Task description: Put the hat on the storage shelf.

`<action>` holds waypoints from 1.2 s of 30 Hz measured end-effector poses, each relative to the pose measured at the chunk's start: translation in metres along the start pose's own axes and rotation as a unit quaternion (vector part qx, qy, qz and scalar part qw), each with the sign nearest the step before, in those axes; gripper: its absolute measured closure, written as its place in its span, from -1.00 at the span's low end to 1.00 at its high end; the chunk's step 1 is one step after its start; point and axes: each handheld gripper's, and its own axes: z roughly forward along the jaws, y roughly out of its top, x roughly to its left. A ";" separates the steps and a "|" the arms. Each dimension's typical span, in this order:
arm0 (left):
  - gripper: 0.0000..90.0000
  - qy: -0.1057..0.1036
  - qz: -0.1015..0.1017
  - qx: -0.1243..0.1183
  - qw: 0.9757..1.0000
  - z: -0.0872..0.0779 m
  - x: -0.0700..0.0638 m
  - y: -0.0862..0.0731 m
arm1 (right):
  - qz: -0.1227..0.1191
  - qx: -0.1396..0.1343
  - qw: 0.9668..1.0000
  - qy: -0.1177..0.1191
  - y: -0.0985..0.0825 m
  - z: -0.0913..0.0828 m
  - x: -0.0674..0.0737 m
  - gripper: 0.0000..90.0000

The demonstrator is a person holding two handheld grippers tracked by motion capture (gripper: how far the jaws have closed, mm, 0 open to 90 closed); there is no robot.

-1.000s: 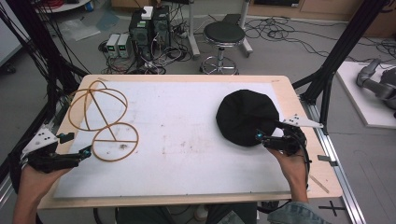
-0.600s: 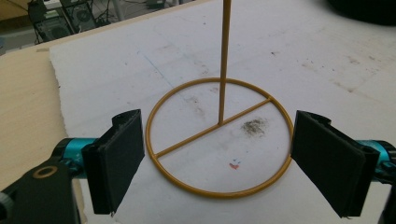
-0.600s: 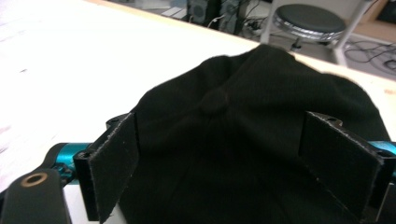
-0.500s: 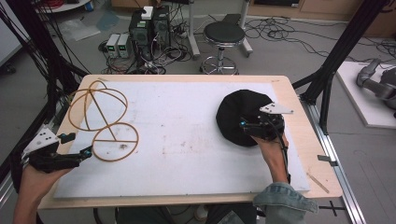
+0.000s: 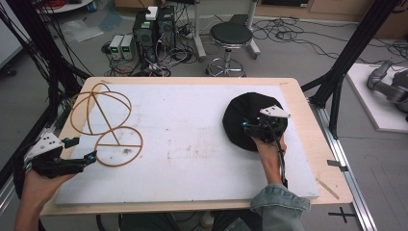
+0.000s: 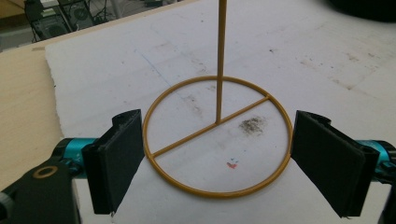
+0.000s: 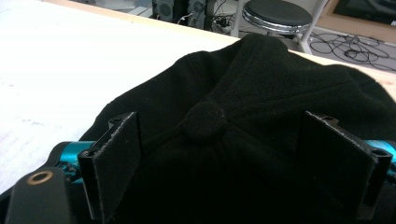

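The right gripper (image 5: 248,126), forearm reaching forward, hangs over the black cap (image 7: 261,121), jaws spread either side of its top button (image 7: 204,122).

Lab, computers (image 5: 154,30), floor cables (image 5: 288,33), black rig frame (image 5: 353,53)

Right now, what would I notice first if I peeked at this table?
A black hat at the white board's right end, with the right gripper hovering open over its top button. At the left end stands a yellow wire stand, the left gripper open around its round base.
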 end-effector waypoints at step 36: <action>-0.59 -0.003 0.003 -0.006 1.000 -0.003 0.000 0.001 | 0.078 -0.040 0.996 0.012 0.032 -0.020 -0.001 0.57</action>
